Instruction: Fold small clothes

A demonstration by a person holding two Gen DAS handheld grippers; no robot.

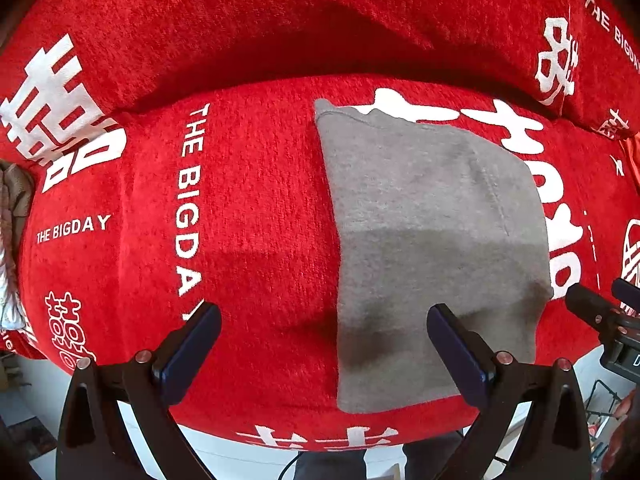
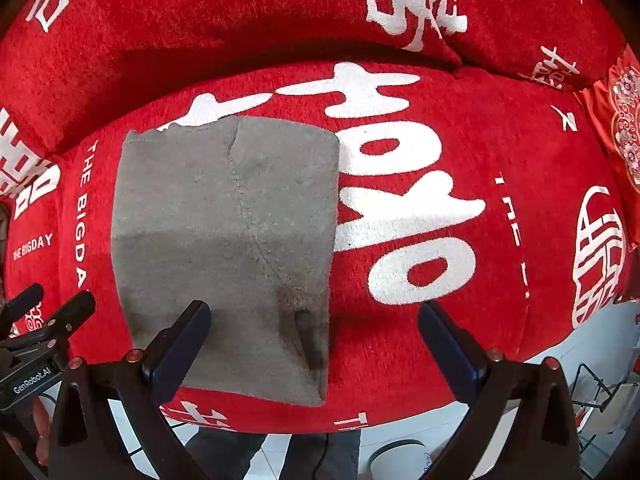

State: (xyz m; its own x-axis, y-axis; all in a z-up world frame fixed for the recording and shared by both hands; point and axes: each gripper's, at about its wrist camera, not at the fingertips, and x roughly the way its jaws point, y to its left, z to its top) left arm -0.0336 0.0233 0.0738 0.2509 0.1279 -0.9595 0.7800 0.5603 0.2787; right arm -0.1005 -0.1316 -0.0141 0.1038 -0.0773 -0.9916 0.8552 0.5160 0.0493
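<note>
Grey knit fabric, a small folded garment [image 1: 436, 248], lies flat on the red sofa seat cushion [image 1: 248, 208] printed with white characters and "THE BIGDAY". We hold our left gripper [image 1: 324, 344] above the cushion's front edge with its jaws spread wide and nothing between them; its right finger [image 1: 456, 352] hovers over the garment's near left part. Our right gripper [image 2: 316, 340] is likewise wide open and empty, straddling the garment's near right corner. A seam [image 2: 248, 216] runs down the cloth, and the dark patch near the front may be shadow.
</note>
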